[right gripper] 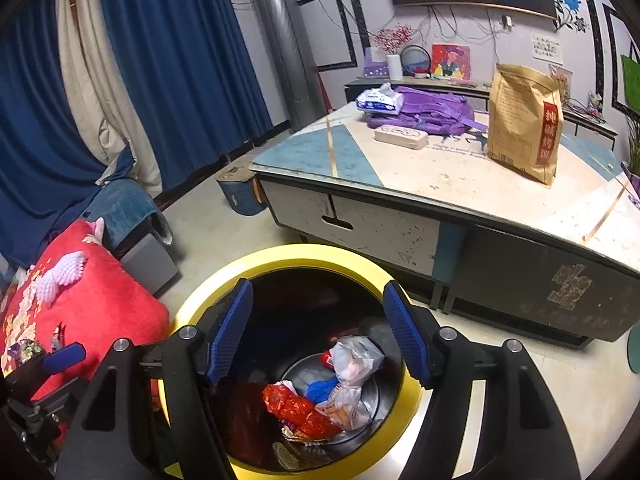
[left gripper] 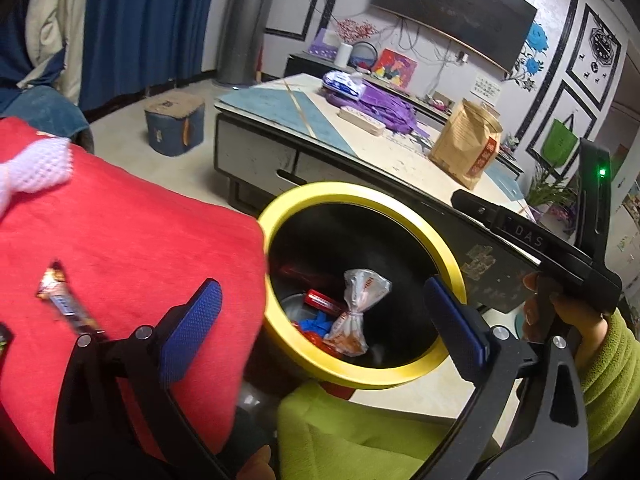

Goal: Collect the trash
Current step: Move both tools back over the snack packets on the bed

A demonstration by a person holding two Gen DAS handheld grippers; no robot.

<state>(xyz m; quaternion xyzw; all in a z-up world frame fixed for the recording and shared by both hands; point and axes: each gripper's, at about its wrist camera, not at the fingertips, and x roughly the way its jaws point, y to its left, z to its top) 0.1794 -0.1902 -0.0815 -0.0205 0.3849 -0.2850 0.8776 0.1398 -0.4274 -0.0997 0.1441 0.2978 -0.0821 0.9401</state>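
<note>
Left wrist view: left gripper (left gripper: 322, 322) spread wide, nothing between the blue pads, poised above the yellow-rimmed bin (left gripper: 430, 240). Inside the bin, a knotted clear bag (left gripper: 358, 312), a red wrapper (left gripper: 322, 300) and something blue. Still to collect, by the look of it: a candy wrapper (left gripper: 66, 302) lying loose on the red cushion (left gripper: 132, 240), just left of the fingers. To do the step well: swing left, come down over the wrapper along its length, pinch at the middle so thin foil does not slip out. Pose: tilted downward over the rim; a green-sleeved hand (left gripper: 560, 320) at right gripping the other tool's handle.

Right wrist view: right gripper (right gripper: 318, 330) partly open, empty, aimed down into the bin mouth (right gripper: 296, 256), with the clear bag (right gripper: 354, 364) and red wrapper (right gripper: 296, 404) below on the bottom. Wrappers (right gripper: 58, 336) visible at the cushion's near edge, beside the left tool. Best kept clear of the rim while drawing back.
</note>
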